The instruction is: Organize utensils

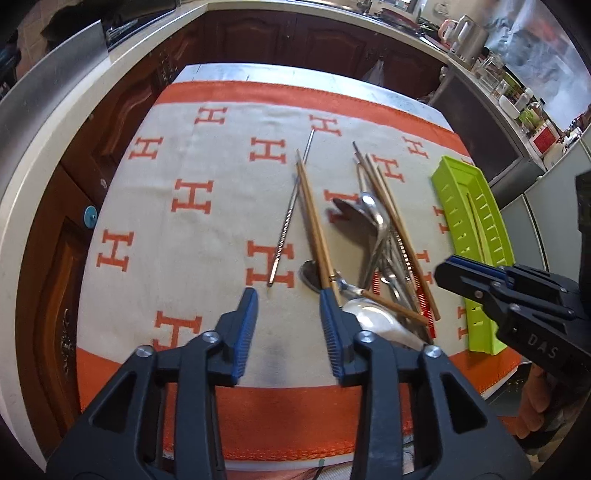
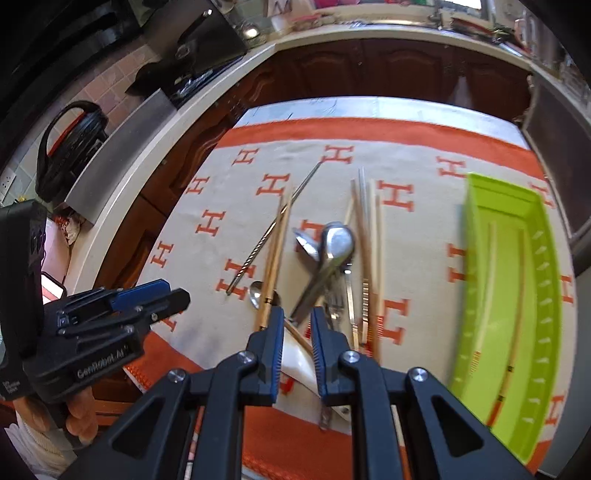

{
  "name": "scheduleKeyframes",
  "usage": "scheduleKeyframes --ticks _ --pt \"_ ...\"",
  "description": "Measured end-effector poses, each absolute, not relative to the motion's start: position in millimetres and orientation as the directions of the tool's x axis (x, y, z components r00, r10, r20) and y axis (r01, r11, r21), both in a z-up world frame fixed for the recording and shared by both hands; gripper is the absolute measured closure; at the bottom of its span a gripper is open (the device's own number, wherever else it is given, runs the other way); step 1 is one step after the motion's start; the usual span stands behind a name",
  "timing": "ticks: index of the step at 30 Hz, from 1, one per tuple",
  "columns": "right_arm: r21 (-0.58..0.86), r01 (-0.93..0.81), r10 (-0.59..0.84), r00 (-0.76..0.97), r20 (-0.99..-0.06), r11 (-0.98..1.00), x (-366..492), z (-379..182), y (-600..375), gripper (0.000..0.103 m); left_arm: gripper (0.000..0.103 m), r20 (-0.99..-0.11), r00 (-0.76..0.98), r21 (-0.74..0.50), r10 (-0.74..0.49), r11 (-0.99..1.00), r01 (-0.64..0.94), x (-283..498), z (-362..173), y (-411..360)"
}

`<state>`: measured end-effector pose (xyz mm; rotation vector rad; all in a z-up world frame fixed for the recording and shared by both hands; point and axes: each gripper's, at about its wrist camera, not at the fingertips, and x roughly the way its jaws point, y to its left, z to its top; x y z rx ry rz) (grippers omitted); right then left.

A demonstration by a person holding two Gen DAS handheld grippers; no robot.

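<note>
Utensils lie loose on an H-patterned cream and orange cloth (image 1: 184,258). A twisted metal chopstick (image 1: 286,221) (image 2: 266,236) lies beside a wooden chopstick pair (image 1: 312,221) (image 2: 275,258). Metal spoons (image 1: 364,210) (image 2: 336,240) are heaped with more chopsticks, and a white ceramic spoon (image 1: 373,317) (image 2: 299,363) lies nearest. My left gripper (image 1: 288,291) (image 2: 177,295) is open and empty above the cloth's front, left of the pile. My right gripper (image 2: 297,310) (image 1: 441,271) hovers over the pile's near end, its jaws narrowly apart with nothing clamped. A lime green tray (image 1: 465,236) (image 2: 509,295) at the right holds thin chopsticks.
The cloth covers a small table whose far edge (image 1: 295,72) faces dark wooden cabinets (image 1: 295,33). A pale countertop (image 1: 44,177) curves around the left. A small spoon (image 1: 308,275) lies under the wooden pair. A hand (image 2: 79,417) holds the left gripper.
</note>
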<state>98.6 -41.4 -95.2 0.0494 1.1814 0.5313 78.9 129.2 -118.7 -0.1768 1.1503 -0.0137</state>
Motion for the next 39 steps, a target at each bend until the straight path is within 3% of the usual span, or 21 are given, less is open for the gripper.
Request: scheduleKeyframes --ticks 2,15,28,30,39 --pt "0.32 -0.373 0.425 0.243 -0.872 0.871 107.5 -106.5 -30.0 0.079 0.063 -0.907 0.406 -0.156 -0.108 0.984 -0.088 79.7 -127.5 136.2" --pt "0.326 -0.366 0.399 0.141 -0.906 0.871 146.3 -162.4 10.8 0.079 0.063 -0.914 0.371 -0.222 -0.166 0.968 -0.113 92.6 -164.4 163.1" --pt "0.235 -0.404 0.318 0.153 -0.936 0.884 149.2 -171.2 34.7 0.084 0.063 -0.91 0.373 -0.24 -0.18 0.963 -0.12 100.5 -168.0 171.7" --pt "0.228 -0.403 0.313 0.158 -0.937 0.886 149.5 -171.0 34.9 0.092 0.063 -0.908 0.378 -0.244 -0.184 0.962 -0.119 100.9 -167.1 171.5" --pt "0.347 -0.373 0.431 0.168 -0.887 0.86 141.5 -155.3 16.8 0.096 0.063 -0.891 0.393 -0.279 -0.226 0.957 -0.083 109.5 -159.4 160.1"
